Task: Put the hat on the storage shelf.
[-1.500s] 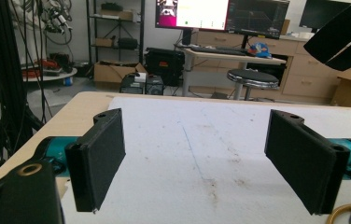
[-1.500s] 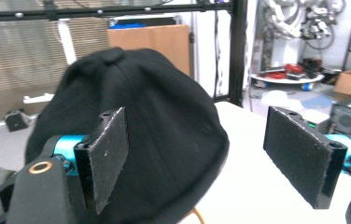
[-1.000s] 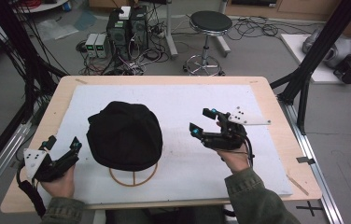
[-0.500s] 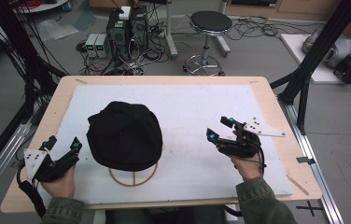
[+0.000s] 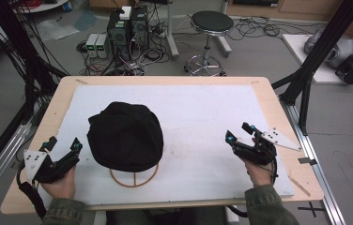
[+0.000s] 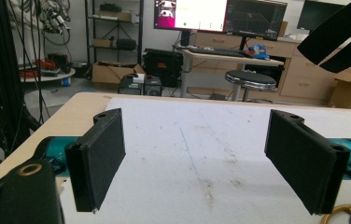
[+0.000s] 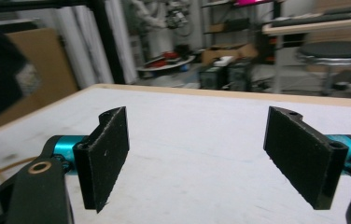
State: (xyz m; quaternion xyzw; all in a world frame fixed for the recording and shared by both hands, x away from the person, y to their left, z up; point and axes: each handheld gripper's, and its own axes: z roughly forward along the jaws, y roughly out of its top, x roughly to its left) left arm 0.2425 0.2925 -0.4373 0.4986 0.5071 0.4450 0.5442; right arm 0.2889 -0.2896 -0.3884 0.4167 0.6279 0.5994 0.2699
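Right tongs [image 5: 242,133] now farther from black cap [image 5: 125,136], left tongs [image 5: 64,144] beside it.

The high view looks forward and down from above the person's side onto the whole desk [image 5: 268,101]. The left gripper view sits low, just above the white mat [image 6: 201,140], facing the far edge and the stool [image 6: 250,80] beyond. The right gripper view rides equally low, facing the same way. All three views share the mat and that stool.
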